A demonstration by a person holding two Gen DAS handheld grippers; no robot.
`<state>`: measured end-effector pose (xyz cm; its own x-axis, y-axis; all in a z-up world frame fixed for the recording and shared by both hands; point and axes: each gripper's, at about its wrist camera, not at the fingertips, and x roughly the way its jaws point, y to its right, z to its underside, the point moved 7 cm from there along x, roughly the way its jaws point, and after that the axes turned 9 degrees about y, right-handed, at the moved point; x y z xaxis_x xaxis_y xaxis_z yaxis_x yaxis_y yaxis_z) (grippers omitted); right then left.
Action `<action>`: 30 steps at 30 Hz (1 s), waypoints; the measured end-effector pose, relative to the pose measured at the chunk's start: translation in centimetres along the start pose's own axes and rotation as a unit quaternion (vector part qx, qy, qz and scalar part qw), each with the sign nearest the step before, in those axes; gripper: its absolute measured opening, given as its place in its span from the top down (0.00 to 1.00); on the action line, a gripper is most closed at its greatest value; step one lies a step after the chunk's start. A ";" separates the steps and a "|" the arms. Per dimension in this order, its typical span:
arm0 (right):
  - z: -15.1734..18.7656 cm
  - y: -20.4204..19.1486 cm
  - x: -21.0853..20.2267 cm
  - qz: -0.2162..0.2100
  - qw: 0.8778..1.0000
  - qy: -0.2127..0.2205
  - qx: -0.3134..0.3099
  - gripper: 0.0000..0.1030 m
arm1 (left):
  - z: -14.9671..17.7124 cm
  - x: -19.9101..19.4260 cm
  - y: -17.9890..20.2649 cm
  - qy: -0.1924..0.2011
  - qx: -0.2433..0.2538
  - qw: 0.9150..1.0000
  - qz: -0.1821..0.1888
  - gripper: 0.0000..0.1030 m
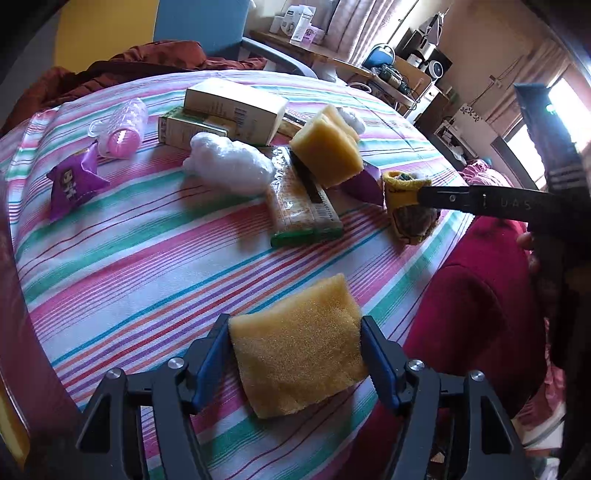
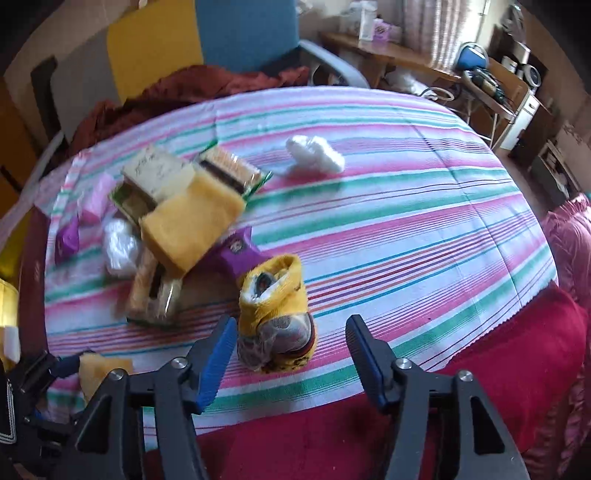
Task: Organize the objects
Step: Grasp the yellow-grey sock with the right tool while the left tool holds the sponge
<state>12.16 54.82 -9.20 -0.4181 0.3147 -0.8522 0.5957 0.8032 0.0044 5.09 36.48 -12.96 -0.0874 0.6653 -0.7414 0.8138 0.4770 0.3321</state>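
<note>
My left gripper (image 1: 295,325) is shut on a flat yellow sponge (image 1: 299,347), held just above the striped tablecloth (image 1: 129,258); the sponge also shows at the lower left of the right wrist view (image 2: 99,369). My right gripper (image 2: 291,325) is open, its jaws either side of a rolled yellow sock (image 2: 277,317), which leans close to the left finger. In the left wrist view the right gripper's finger (image 1: 480,197) reaches over that sock (image 1: 408,206). A second yellow sponge (image 1: 327,149) rests on a biscuit packet (image 1: 303,206).
Cream boxes (image 1: 232,110), a white plastic bag (image 1: 229,166), a pink bottle (image 1: 122,129) and purple sachets (image 1: 72,184) lie at the far left. Another white wad (image 2: 314,153) lies mid-table. A red cushion (image 2: 480,387) borders the near edge. A blue chair (image 2: 247,33) stands behind.
</note>
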 end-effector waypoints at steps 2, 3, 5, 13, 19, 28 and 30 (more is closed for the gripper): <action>0.2 -0.2 0.7 -0.004 1.000 -0.023 -0.009 0.44 | 0.1 0.0 0.0 0.001 0.000 1.000 -0.003 0.31; 0.3 -0.3 1.0 -0.003 0.999 -0.035 -0.014 0.46 | 0.1 0.0 -0.1 0.002 -0.001 1.000 -0.004 0.31; 0.5 -0.5 1.6 0.006 0.998 -0.058 -0.031 0.46 | 0.1 0.0 -0.2 0.003 -0.003 1.000 -0.001 0.31; 0.2 -0.7 2.7 0.009 0.995 -0.089 -0.043 0.46 | 0.0 0.9 0.1 0.008 0.000 1.000 0.003 0.31; 0.4 -0.8 3.4 0.011 0.993 -0.103 -0.058 0.59 | 0.1 0.7 -0.1 0.011 -0.001 1.000 0.006 0.31; -0.2 1.0 2.1 0.027 0.998 -0.058 -0.024 0.67 | 0.2 0.4 -0.1 0.019 0.005 1.000 0.006 0.35; -0.5 1.7 1.5 0.018 0.999 -0.039 -0.001 0.67 | 0.2 0.1 0.0 0.020 0.001 1.000 0.011 0.36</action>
<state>12.21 56.94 -10.21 -0.3416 0.3042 -0.8893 0.6078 0.7932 0.0378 5.16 36.46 -13.18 -0.0920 0.6976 -0.7105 0.8166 0.4612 0.3471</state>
